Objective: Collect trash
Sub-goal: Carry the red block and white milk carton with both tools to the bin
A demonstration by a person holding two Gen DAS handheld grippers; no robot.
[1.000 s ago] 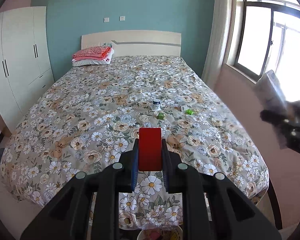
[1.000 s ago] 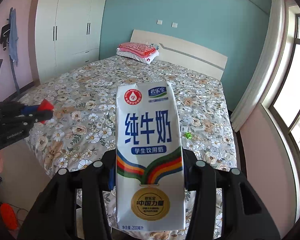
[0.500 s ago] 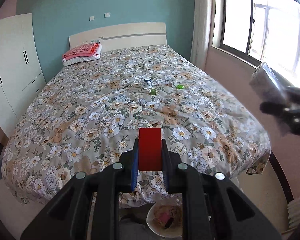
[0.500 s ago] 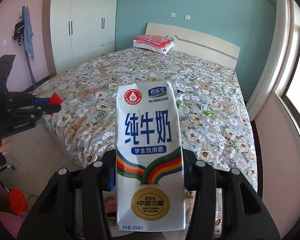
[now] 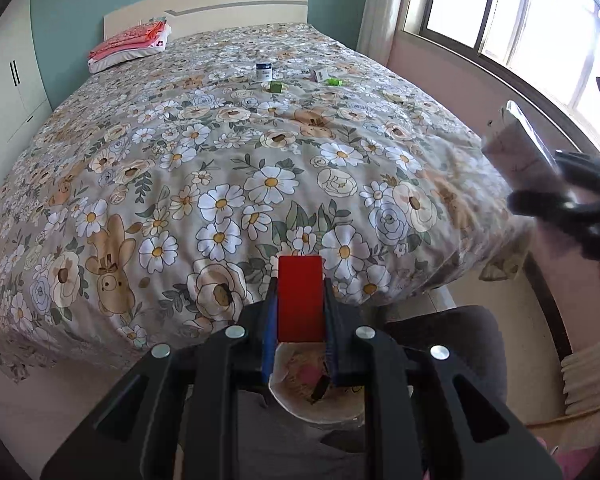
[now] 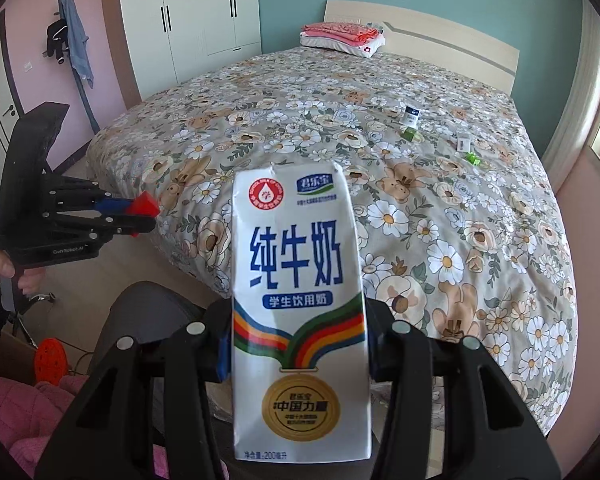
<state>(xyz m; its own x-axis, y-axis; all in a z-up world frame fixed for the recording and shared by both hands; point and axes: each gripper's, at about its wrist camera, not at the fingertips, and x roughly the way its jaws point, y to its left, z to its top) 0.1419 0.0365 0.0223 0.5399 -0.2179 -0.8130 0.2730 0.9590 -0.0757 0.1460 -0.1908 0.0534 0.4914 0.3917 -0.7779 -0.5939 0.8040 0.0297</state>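
Observation:
My left gripper [image 5: 300,300] is shut on a small red block [image 5: 300,296] and holds it above a white trash bin [image 5: 320,404] on the floor at the foot of the bed. The bin holds some scraps. My right gripper [image 6: 296,344] is shut on a white milk carton [image 6: 300,264], held upright over the floor near the bed corner. The carton also shows at the right edge of the left wrist view [image 5: 520,156]. The left gripper with its red block shows at the left of the right wrist view [image 6: 140,210].
A bed with a floral cover [image 5: 240,160] fills the room. On it lie a small white jar [image 5: 264,71], a green cube [image 5: 276,87], a white box [image 5: 320,75] and a green scrap [image 5: 334,81]. A dark chair [image 6: 148,320] stands below. Wardrobe at left, window at right.
Both grippers have drawn back from the bed and tilted down. The trash bin has come into full view under the left gripper. Both still hold their items.

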